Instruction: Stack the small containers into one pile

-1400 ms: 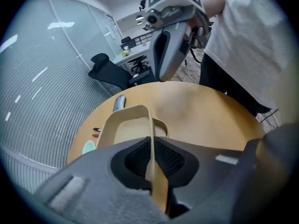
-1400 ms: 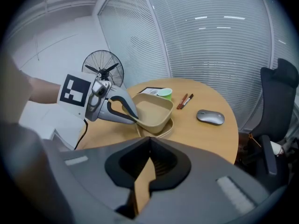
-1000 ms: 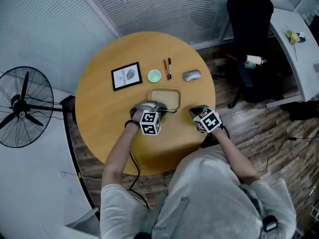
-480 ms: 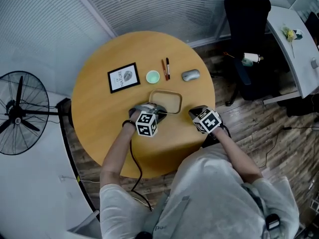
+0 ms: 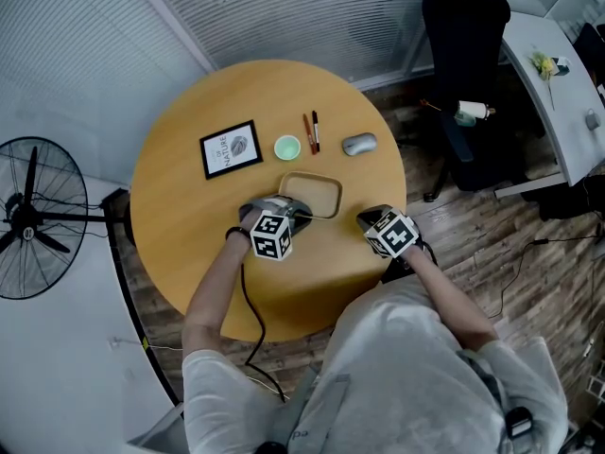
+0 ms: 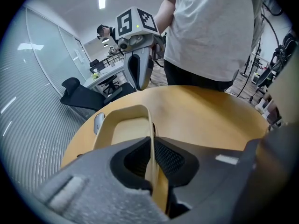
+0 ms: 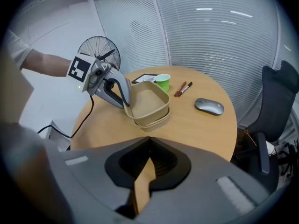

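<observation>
The left gripper [image 6: 152, 169] is pinching the rim of the upper container [image 7: 147, 99].
It is nesting in a lower container [image 7: 158, 121], ahead of the right gripper [image 7: 142, 181], whose jaws are resting together, empty.

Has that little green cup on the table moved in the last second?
No. The green cup keeps its spot between the picture frame and the two pens.
</observation>
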`<state>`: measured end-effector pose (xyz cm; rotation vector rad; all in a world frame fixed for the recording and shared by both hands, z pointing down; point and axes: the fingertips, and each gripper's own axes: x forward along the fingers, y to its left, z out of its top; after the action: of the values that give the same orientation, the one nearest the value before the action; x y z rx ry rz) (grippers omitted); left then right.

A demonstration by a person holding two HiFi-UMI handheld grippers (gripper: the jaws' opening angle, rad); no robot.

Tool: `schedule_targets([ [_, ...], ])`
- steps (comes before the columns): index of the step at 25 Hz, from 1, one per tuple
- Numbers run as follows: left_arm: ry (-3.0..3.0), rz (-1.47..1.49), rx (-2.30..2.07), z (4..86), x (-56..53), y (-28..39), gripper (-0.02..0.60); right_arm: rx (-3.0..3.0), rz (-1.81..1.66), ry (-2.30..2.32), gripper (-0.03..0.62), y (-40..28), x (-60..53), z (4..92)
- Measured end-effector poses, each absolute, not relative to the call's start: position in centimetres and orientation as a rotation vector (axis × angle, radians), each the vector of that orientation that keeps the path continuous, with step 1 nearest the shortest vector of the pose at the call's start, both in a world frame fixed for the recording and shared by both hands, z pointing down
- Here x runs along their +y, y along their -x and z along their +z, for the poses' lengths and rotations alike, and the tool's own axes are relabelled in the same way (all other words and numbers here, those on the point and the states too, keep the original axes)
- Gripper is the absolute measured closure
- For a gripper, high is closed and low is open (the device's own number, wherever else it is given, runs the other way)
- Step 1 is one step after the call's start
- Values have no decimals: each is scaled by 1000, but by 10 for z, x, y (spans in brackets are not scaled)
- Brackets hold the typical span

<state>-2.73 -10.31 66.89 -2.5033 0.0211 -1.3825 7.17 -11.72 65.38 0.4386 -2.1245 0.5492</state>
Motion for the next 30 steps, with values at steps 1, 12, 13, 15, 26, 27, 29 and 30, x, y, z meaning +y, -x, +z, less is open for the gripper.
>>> schedule_targets([
  [1, 2503, -1380, 15, 669, -102, 27, 554, -2121, 547, -435, 593, -72, -116, 655],
  [12, 2498, -1369, -49, 670, -99, 33, 551, -2110, 548, -423, 593, -67, -113, 661],
  [13, 2497, -1367, -57, 670, -99, 34, 551, -2109, 548, -423, 592, -66, -113, 661],
  [15, 2493, -1360, -67, 670, -99, 34, 551, -2105, 551, -429, 593, -67, -113, 662],
  [26, 2462, -1347, -146, 672, -104, 31, 537, -2086, 573, -435, 593, -66, -110, 668],
  [27, 2458, -1348, -155, 673, -104, 31, 534, -2085, 575, -434, 593, -65, -110, 669],
  [29, 2446, -1348, -164, 674, -104, 33, 529, -2083, 578, -431, 594, -63, -109, 669],
  [30, 2441, -1345, -165, 673, -104, 34, 529, -2083, 578, -429, 593, -62, -109, 670],
])
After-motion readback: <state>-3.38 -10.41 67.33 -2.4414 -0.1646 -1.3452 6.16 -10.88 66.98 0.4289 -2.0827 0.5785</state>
